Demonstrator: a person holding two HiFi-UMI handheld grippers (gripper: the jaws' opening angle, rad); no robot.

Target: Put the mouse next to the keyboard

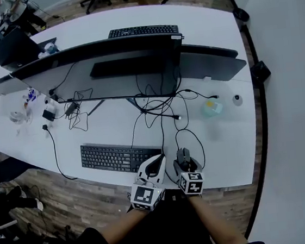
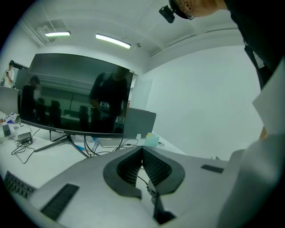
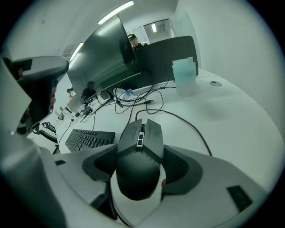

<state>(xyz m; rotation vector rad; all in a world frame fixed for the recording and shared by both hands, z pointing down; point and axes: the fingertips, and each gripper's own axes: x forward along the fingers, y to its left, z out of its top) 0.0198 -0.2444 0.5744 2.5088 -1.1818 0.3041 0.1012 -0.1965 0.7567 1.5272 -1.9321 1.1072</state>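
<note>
A black wired mouse (image 3: 141, 136) sits between the jaws of my right gripper (image 3: 142, 162), which is shut on its sides. In the head view the mouse (image 1: 183, 154) and right gripper (image 1: 185, 162) are near the white table's front edge, a short way right of the black keyboard (image 1: 115, 157). The keyboard (image 3: 88, 139) lies to the mouse's left. My left gripper (image 1: 157, 163) hovers between keyboard and mouse. Its jaws (image 2: 142, 150) meet at the tips and hold nothing. I cannot tell whether the mouse rests on the table.
A wide curved monitor (image 1: 129, 61) stands mid-table with tangled cables (image 1: 162, 109) in front. A pale blue cup (image 1: 212, 107) and a small round object (image 1: 237, 99) sit to the right. A second keyboard (image 1: 143, 31) lies behind the monitor. The table edge (image 1: 225, 184) is close.
</note>
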